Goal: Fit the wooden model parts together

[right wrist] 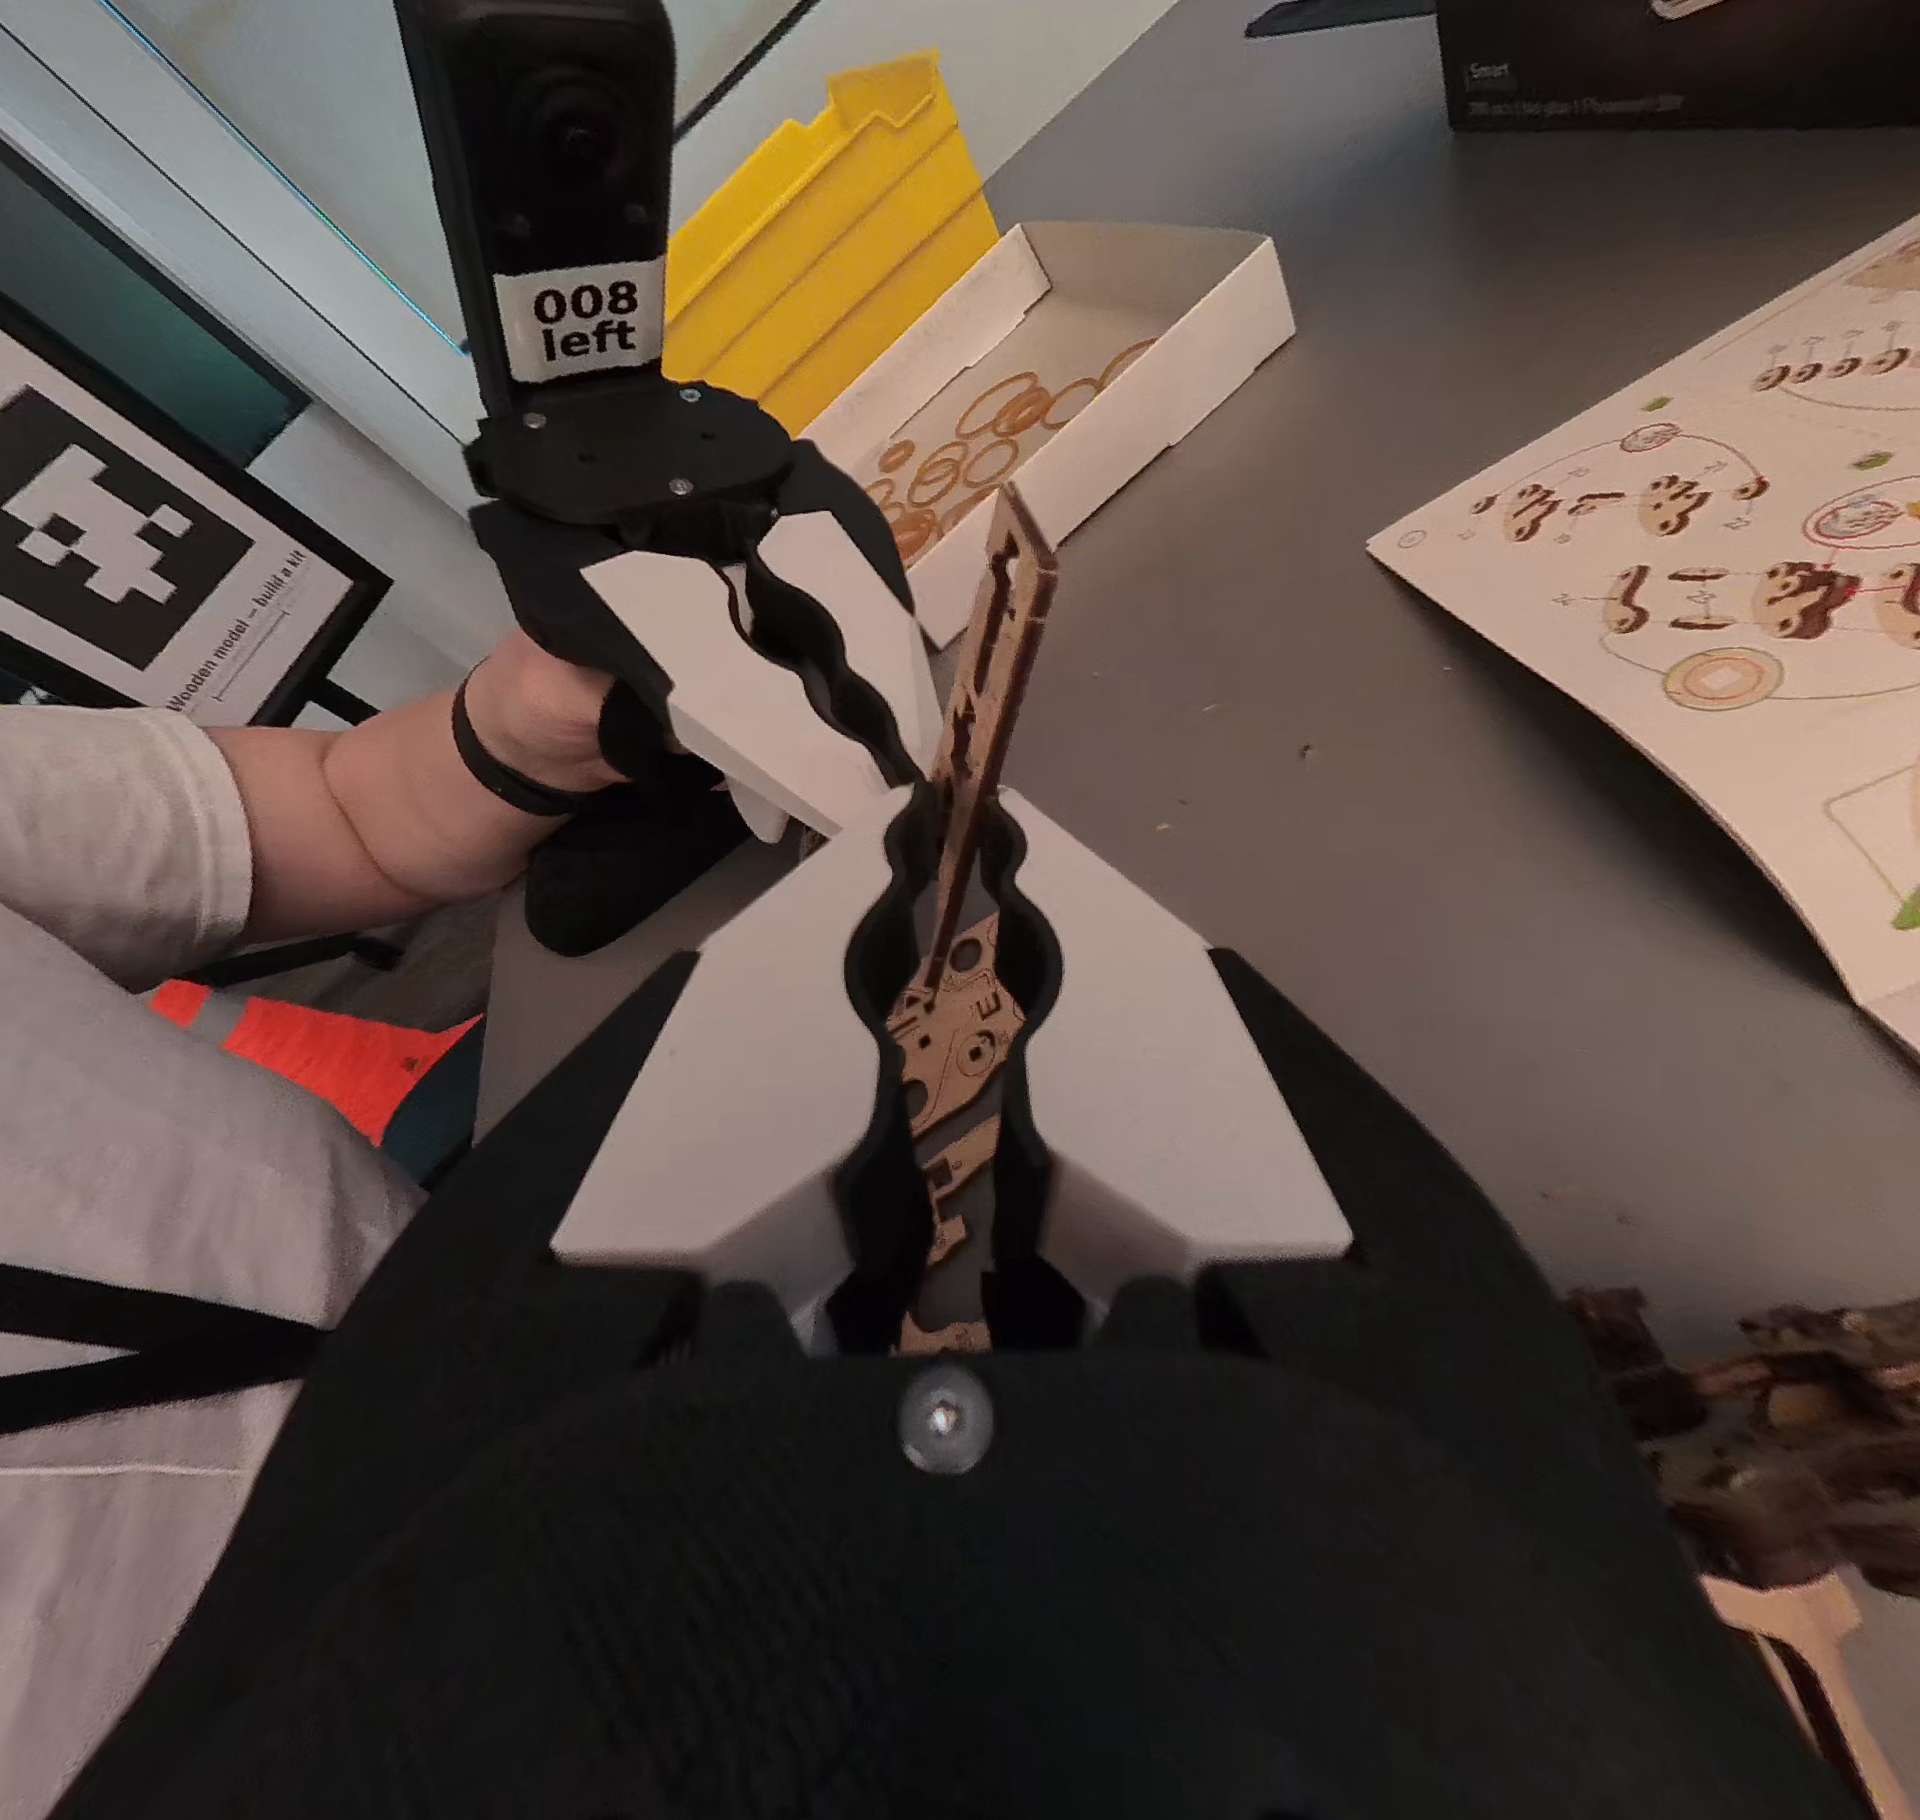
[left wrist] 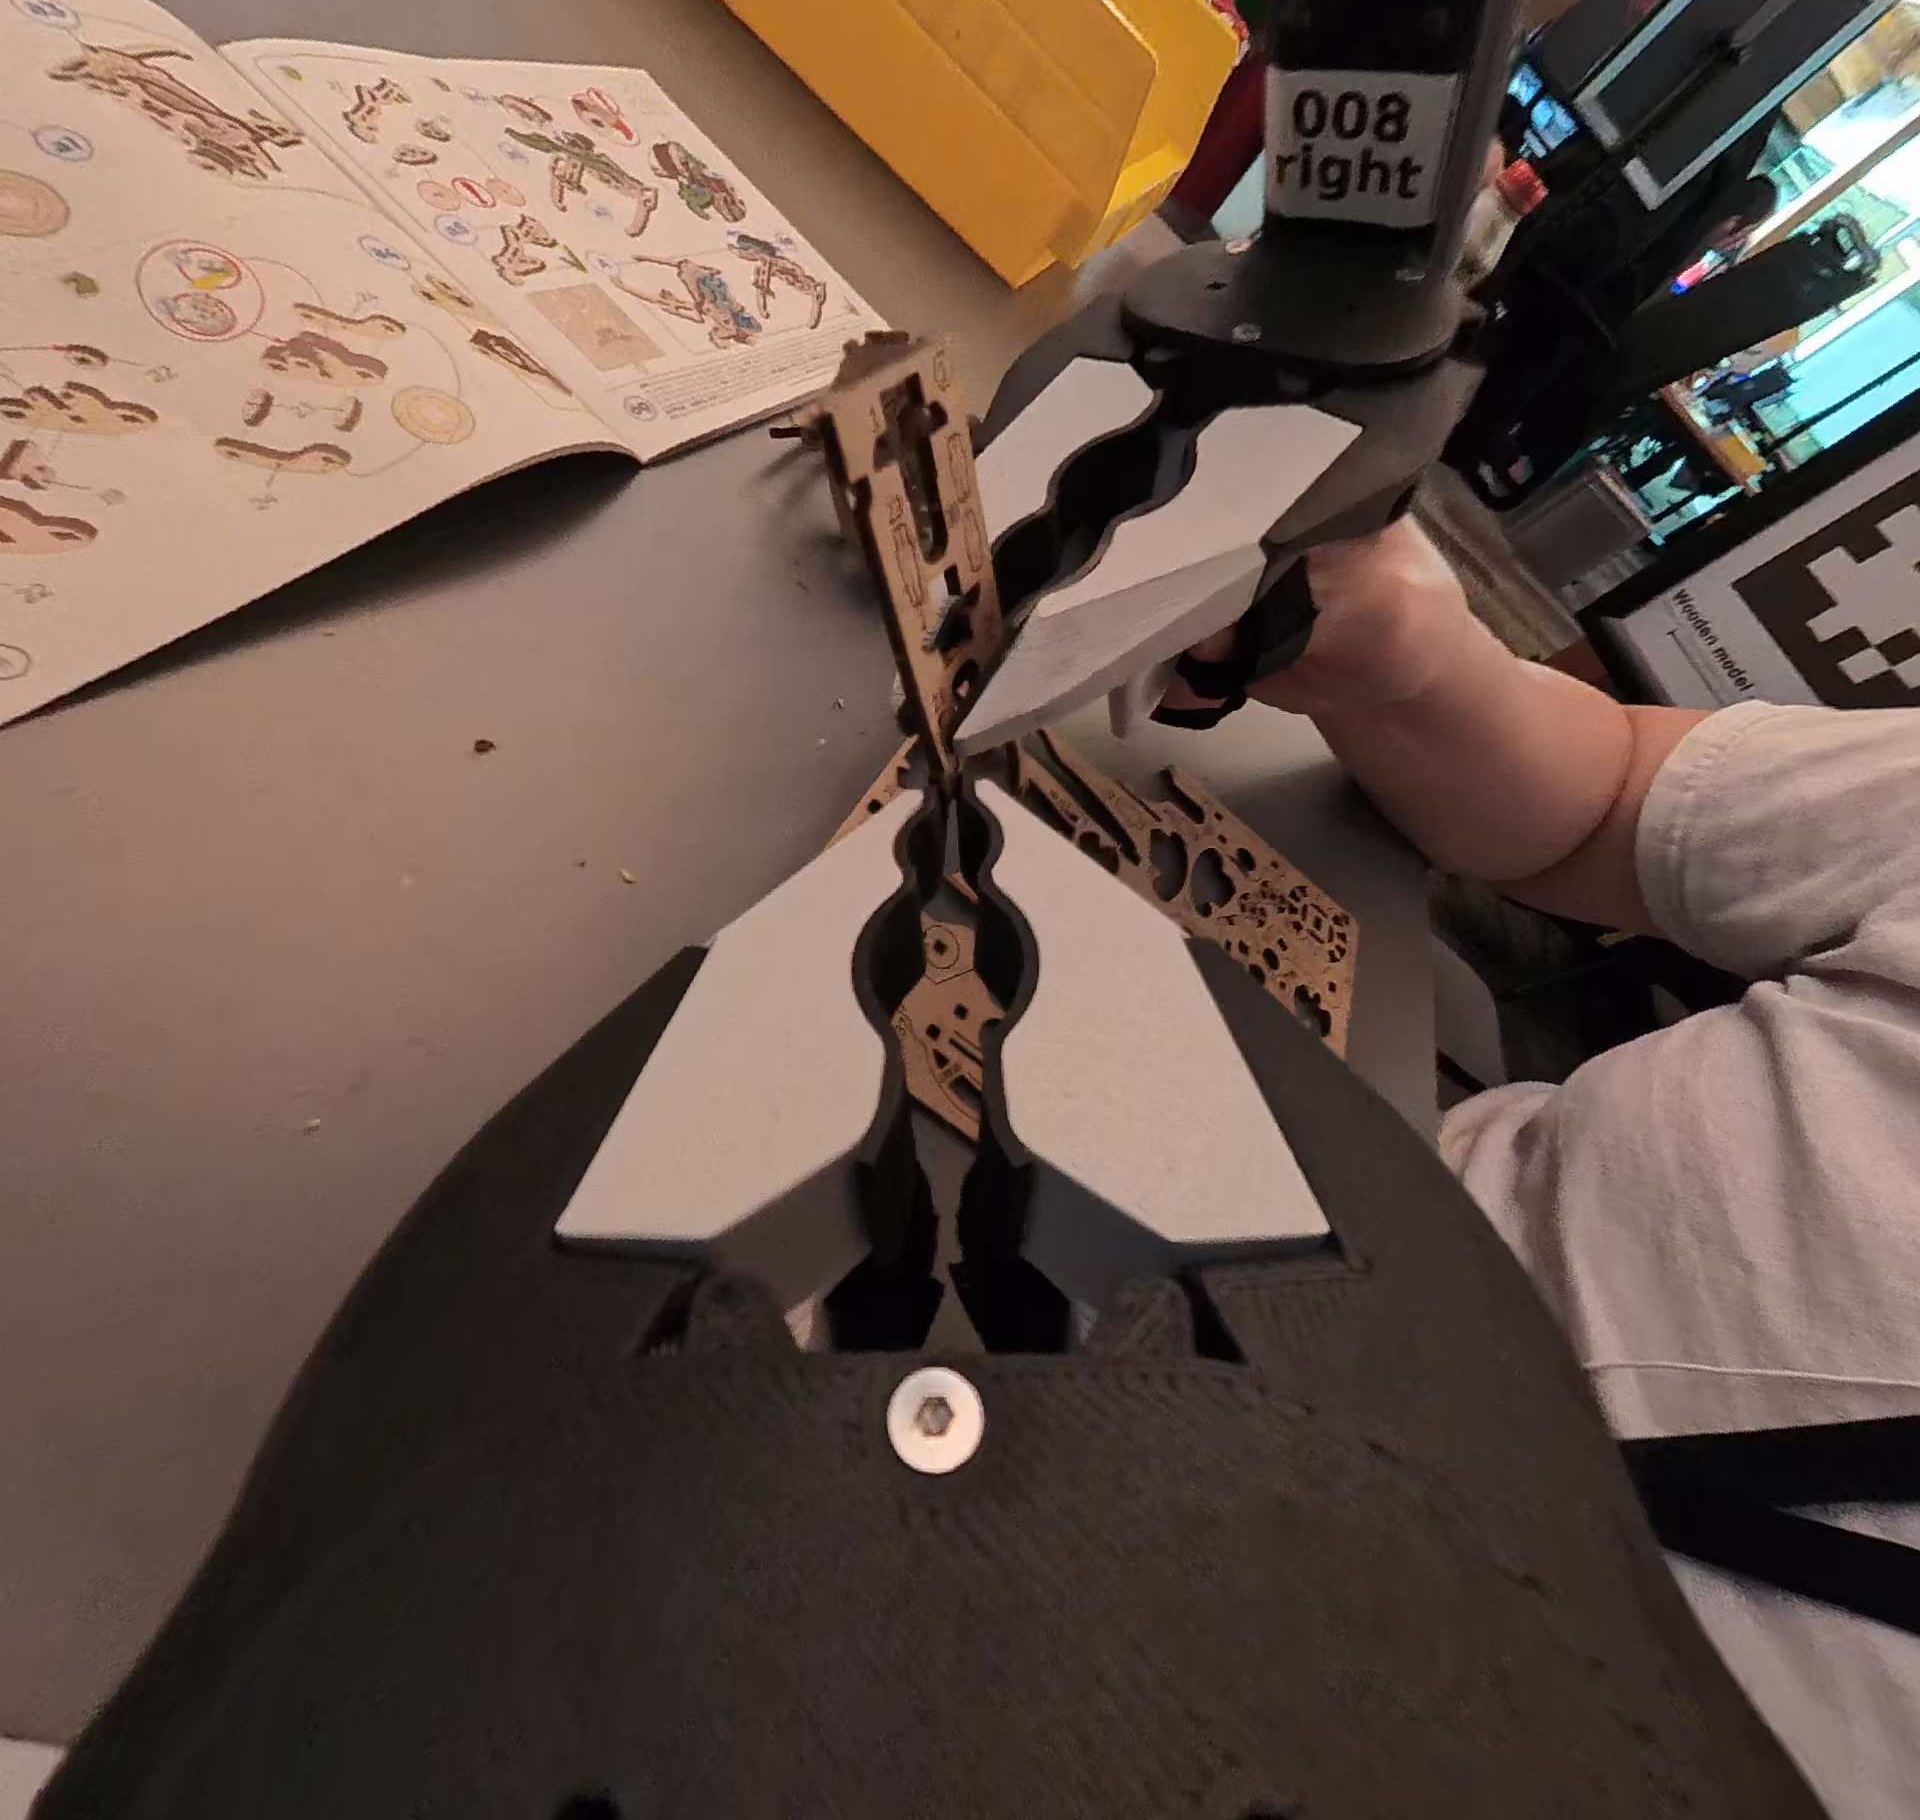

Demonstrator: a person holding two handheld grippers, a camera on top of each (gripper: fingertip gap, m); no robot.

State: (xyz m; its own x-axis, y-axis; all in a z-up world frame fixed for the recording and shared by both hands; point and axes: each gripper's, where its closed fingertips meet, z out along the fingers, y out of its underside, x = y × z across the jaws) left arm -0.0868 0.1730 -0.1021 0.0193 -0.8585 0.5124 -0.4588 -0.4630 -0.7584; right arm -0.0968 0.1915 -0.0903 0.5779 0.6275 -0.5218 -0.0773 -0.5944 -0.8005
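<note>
Brown laser-cut plywood is what we hold: a narrow wooden strip [left wrist: 920, 534] stands nearly upright above the grey surface [left wrist: 416, 835], its long axis running up and away from both pairs of fingers. From the left, our left gripper [left wrist: 951, 799] pinches its lower end, fingers pressed together on it. To the right, our right gripper [right wrist: 956, 814] clamps the same strip just above, tips almost touching the left's. Beneath lies a flat wooden sheet [left wrist: 1236, 866]; neither hand is nearer.
</note>
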